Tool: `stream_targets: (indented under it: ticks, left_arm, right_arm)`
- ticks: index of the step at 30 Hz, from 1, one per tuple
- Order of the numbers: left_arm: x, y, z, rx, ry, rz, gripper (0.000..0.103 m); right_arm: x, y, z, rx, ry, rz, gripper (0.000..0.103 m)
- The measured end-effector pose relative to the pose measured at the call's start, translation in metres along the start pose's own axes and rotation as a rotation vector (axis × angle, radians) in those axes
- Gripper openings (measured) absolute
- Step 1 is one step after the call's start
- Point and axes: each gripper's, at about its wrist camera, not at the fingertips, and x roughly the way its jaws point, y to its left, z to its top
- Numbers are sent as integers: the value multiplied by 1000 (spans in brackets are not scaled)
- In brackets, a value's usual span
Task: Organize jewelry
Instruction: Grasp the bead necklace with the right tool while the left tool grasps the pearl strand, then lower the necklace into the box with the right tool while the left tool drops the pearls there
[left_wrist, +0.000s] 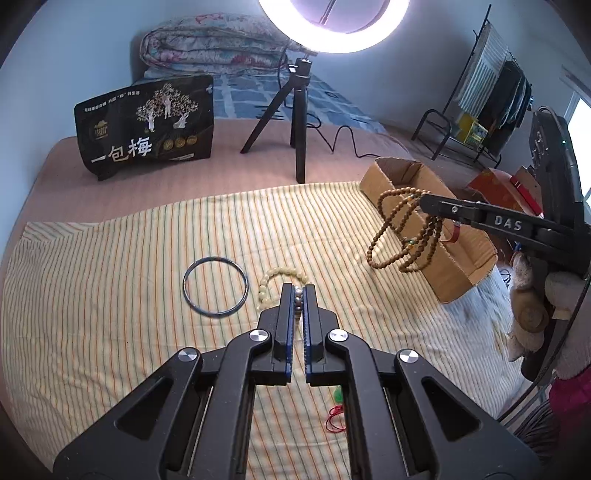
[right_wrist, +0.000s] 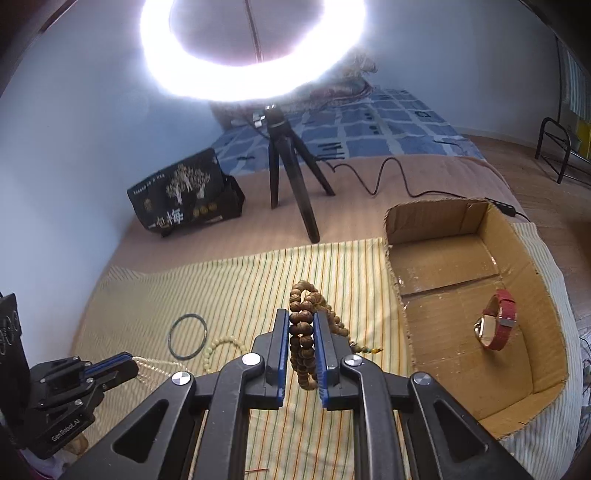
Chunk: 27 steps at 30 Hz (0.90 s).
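Note:
My left gripper (left_wrist: 298, 291) is shut on a pale cream bead bracelet (left_wrist: 266, 286) that lies on the striped cloth; it also shows in the right wrist view (right_wrist: 129, 363). My right gripper (right_wrist: 301, 315) is shut on a brown wooden bead strand (right_wrist: 303, 332) and holds it in the air beside the cardboard box (right_wrist: 395, 266); the strand hangs in loops in the left wrist view (left_wrist: 402, 236). A dark thin bangle (left_wrist: 216, 286) lies on the cloth to the left. A red-strapped watch (right_wrist: 495, 321) lies in the box.
A ring light on a black tripod (left_wrist: 299, 122) stands behind the cloth, its cable trailing right. A black printed bag (left_wrist: 147, 125) leans at the back left. A red cord with a green charm (left_wrist: 334, 413) lies near my left gripper. A clothes rack (left_wrist: 491, 92) stands far right.

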Motion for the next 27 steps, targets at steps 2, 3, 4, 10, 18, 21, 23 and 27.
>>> stream_targets:
  ticks: [2,3,4,10,18,21,23,27]
  left_arm:
    - [1,1,1,-11,0,0,1]
    - [0,0,1,-10,-2,0,1]
    - [-1,-2,3,-7,-9,0,1]
    - [-19,-15,14,1,-72,-32,1]
    - [-35,-53,36,43,-127,-108,1]
    - [-36,-69,44,56,-138,-142,1]
    - [-35,-84,50,74,-143,-163,1]
    - [-29,-106,62,102,-149,-194,1]
  right_arm:
    - [-6,-1,1,3,-10,8,11]
    - [-10,-2,2,2,-19,12,11]
    - [-14,-2,3,0,-26,12,11]
    - [-44,-8,12,6,-98,17,11]
    - [-76,-27,27,14,-181,-11,11]
    - [-85,-37,33,19,-207,-27,11]
    - [-91,-45,37,22,-223,-41,11]
    - [-101,-62,39,44,-245,-60,11]
